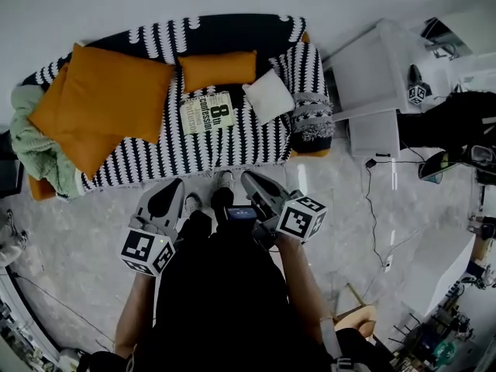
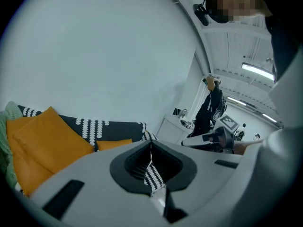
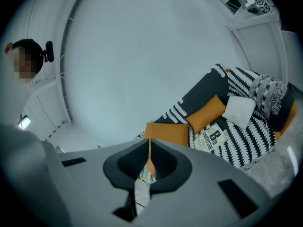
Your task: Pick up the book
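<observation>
The book (image 1: 208, 113), pale green with a big "8th confession" title, lies flat on the seat of the black-and-white striped sofa (image 1: 232, 149). It also shows in the right gripper view, book (image 3: 213, 137), far beyond the jaws. In the left gripper view it is hidden behind the gripper body. My left gripper (image 1: 172, 188) and right gripper (image 1: 248, 179) hover over the floor just short of the sofa's front edge, both pointing toward it. The jaws of the left gripper (image 2: 151, 148) and the right gripper (image 3: 149, 148) meet in a thin seam with nothing between them.
Two orange cushions (image 1: 101, 107) (image 1: 218, 70) and a white cushion (image 1: 269, 95) lie around the book. A green blanket (image 1: 31, 142) hangs over the sofa's left arm. A white cabinet (image 1: 380, 68) stands right of the sofa, and a cable (image 1: 372, 200) runs over the floor.
</observation>
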